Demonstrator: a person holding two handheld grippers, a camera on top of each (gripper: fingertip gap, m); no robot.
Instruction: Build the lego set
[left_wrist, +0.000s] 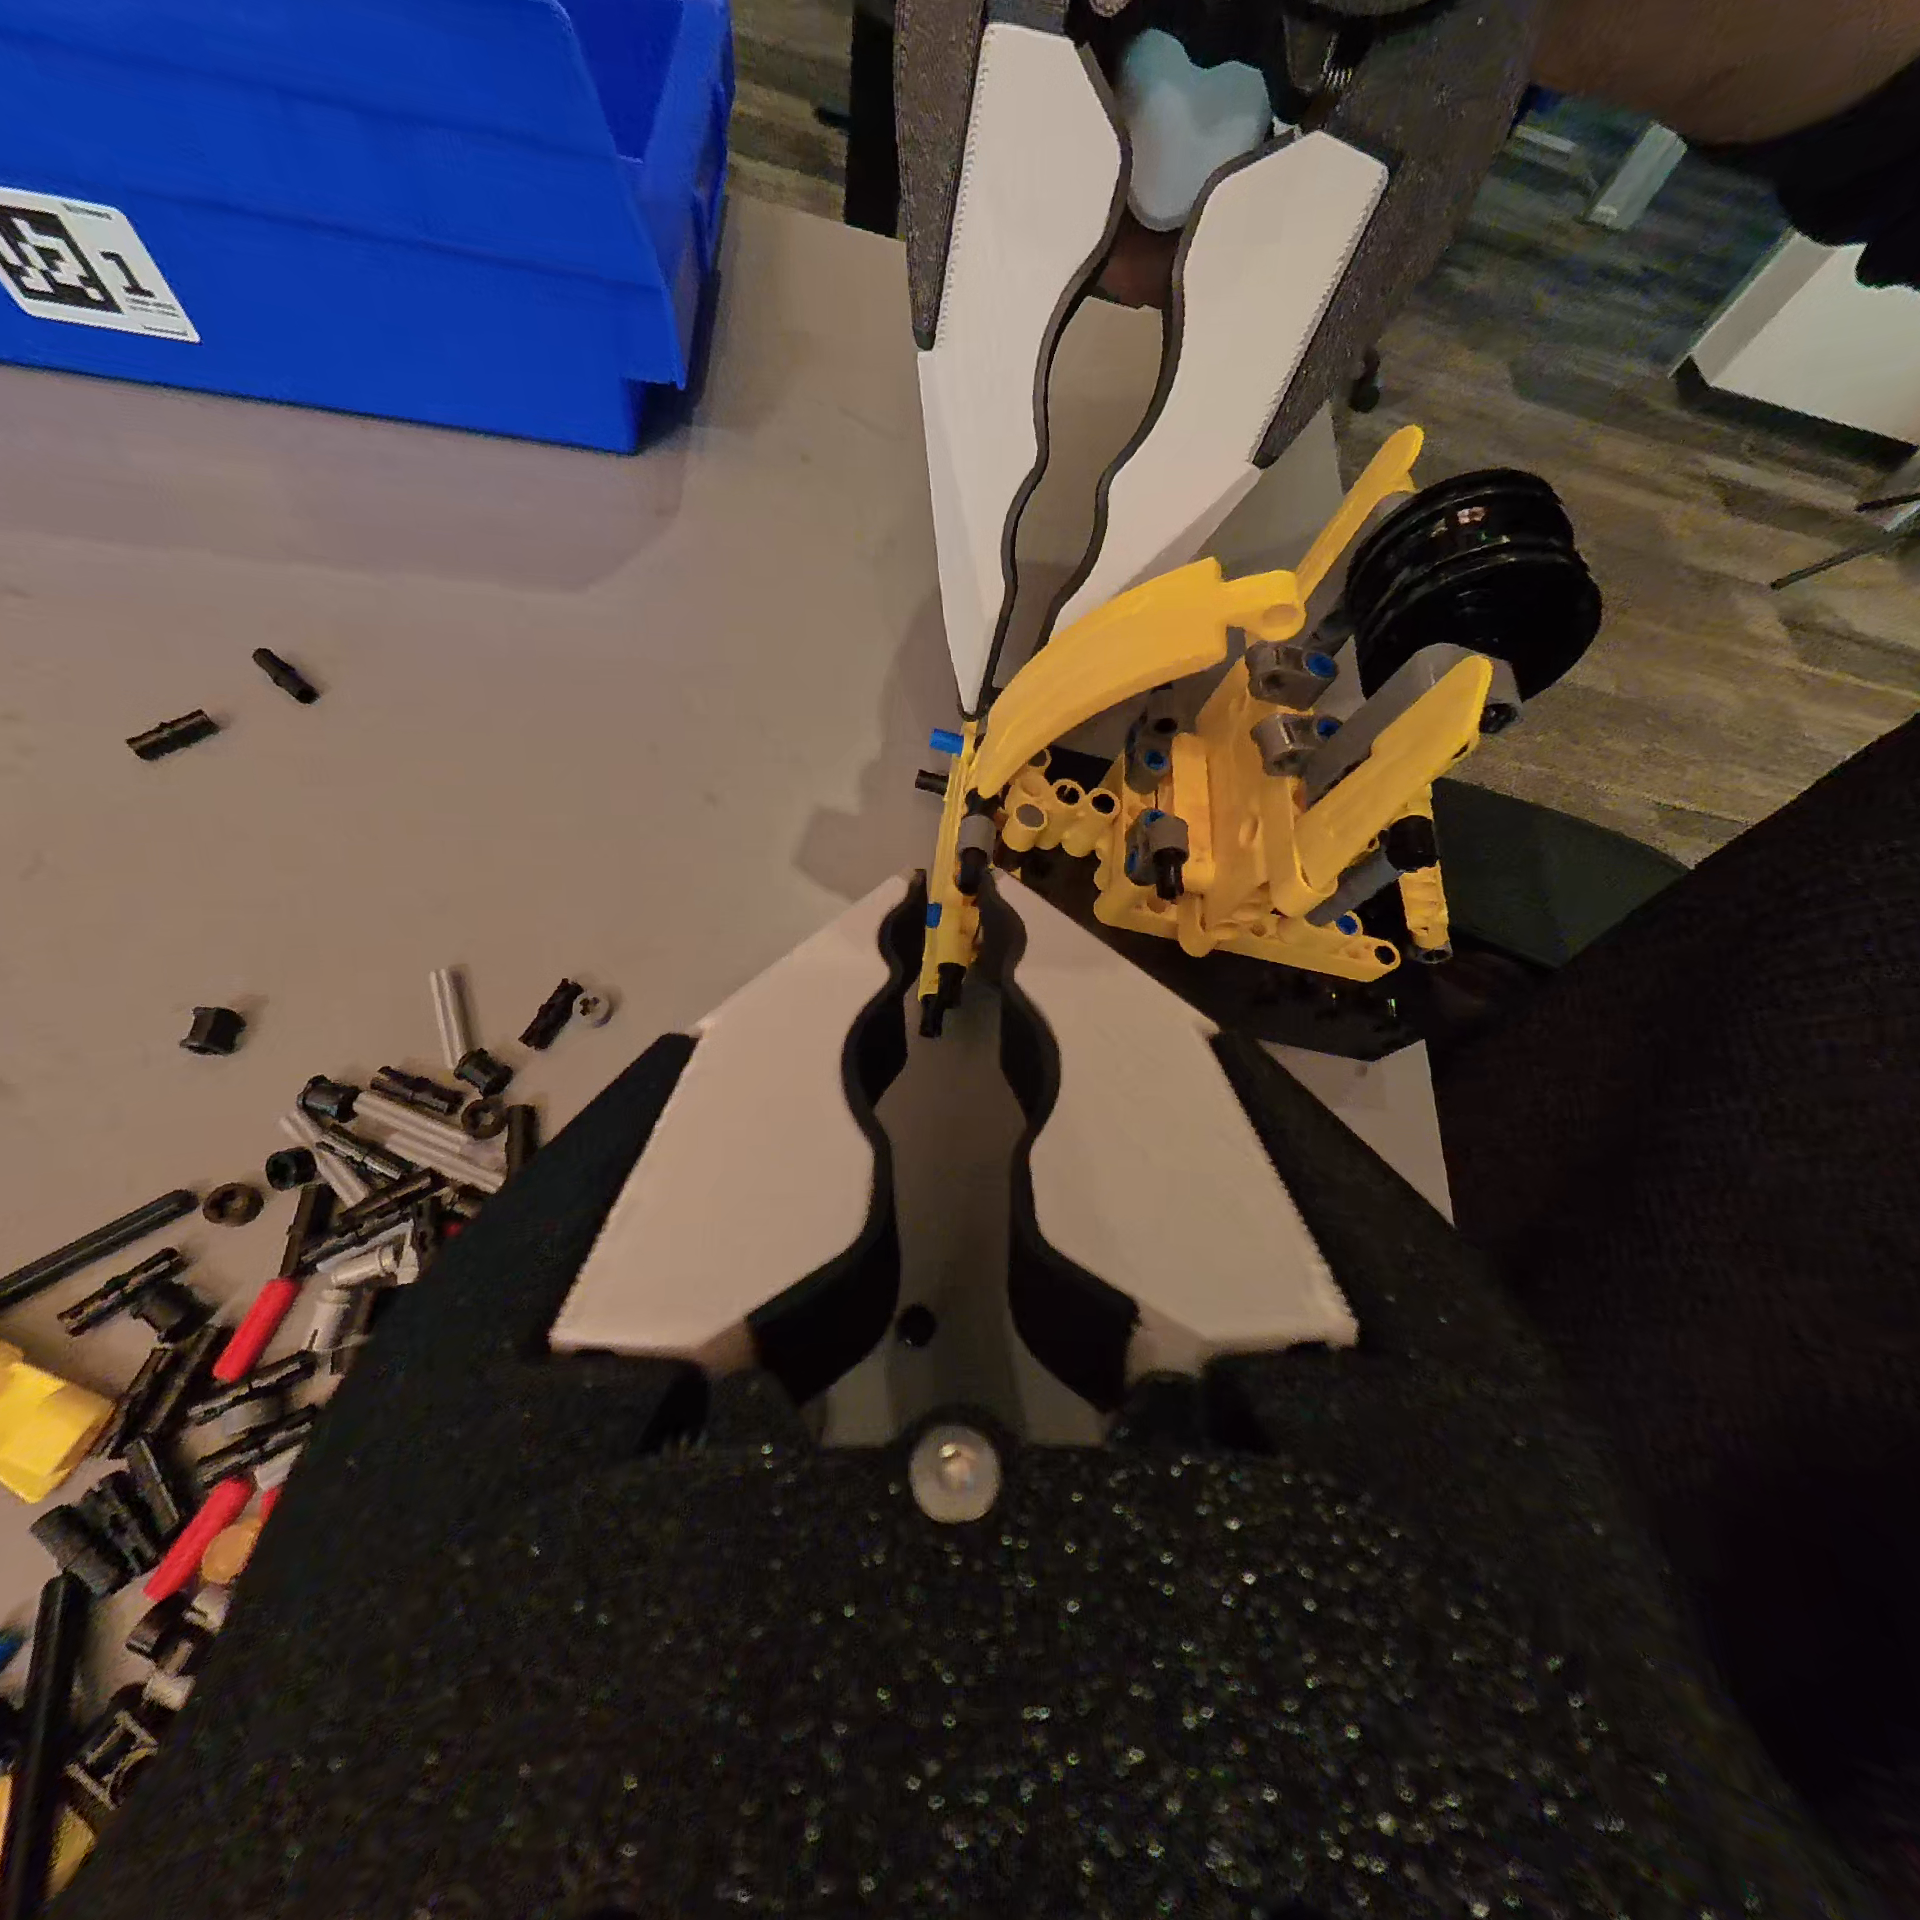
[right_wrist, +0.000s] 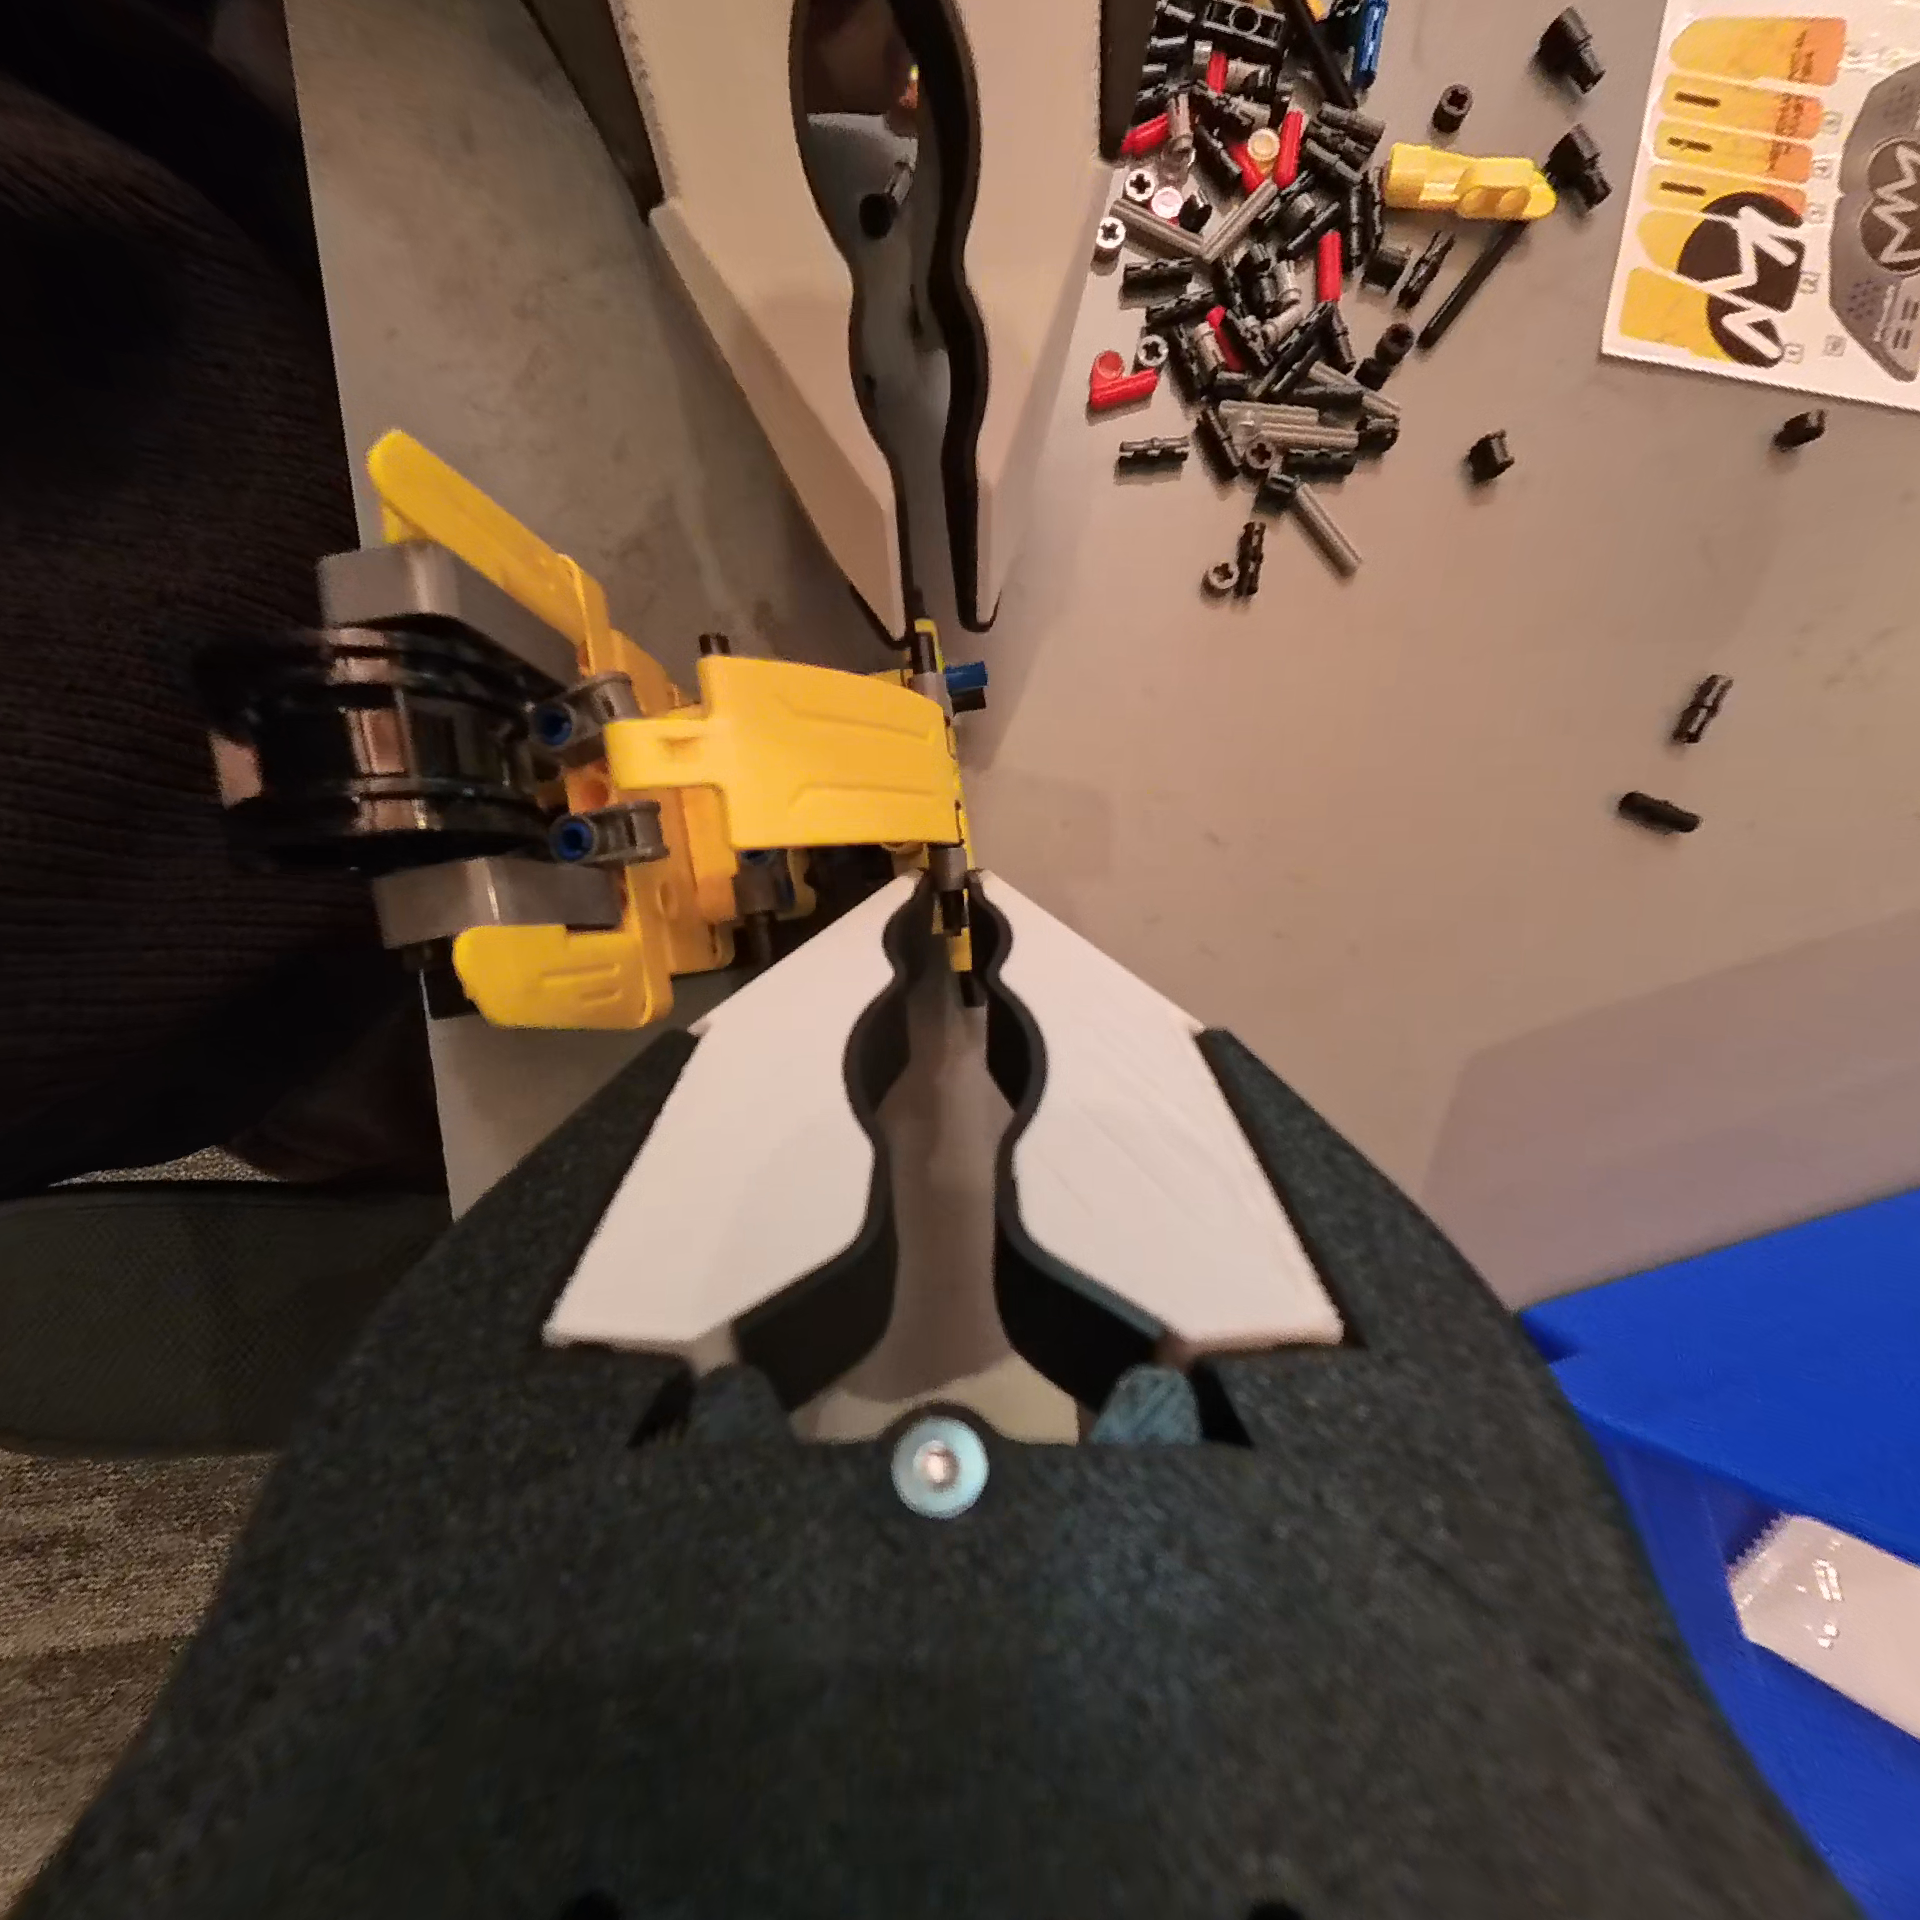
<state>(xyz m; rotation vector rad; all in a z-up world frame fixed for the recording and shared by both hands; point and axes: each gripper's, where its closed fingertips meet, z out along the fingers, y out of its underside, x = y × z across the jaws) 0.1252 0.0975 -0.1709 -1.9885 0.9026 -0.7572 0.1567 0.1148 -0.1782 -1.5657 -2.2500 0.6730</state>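
A yellow toy-brick model (left_wrist: 1236, 821) with a black wheel (left_wrist: 1475, 592) is held over the table's edge. My left gripper (left_wrist: 954, 896) is shut on the lower end of a thin yellow beam (left_wrist: 945, 831) at the model's side. My right gripper (left_wrist: 971, 717) comes in from above and is shut on the same beam's upper end, by a blue pin. In the right wrist view my right gripper (right_wrist: 951, 896) pinches the beam (right_wrist: 961, 800) from below, and my left gripper (right_wrist: 935, 623) pinches it from above. The model (right_wrist: 790, 758) and its wheel (right_wrist: 384, 748) hang to the left.
A pile of loose black, grey and red pins and axles (left_wrist: 343, 1195) lies on the grey table (left_wrist: 520, 727); it also shows in the right wrist view (right_wrist: 1268, 260). A blue bin (left_wrist: 343, 208) stands behind. A sticker sheet (right_wrist: 1766, 187) lies beyond the pile. A dark sleeve (right_wrist: 156, 623) is near the wheel. Some 5 centimetres of space lies between my two pairs of fingers.
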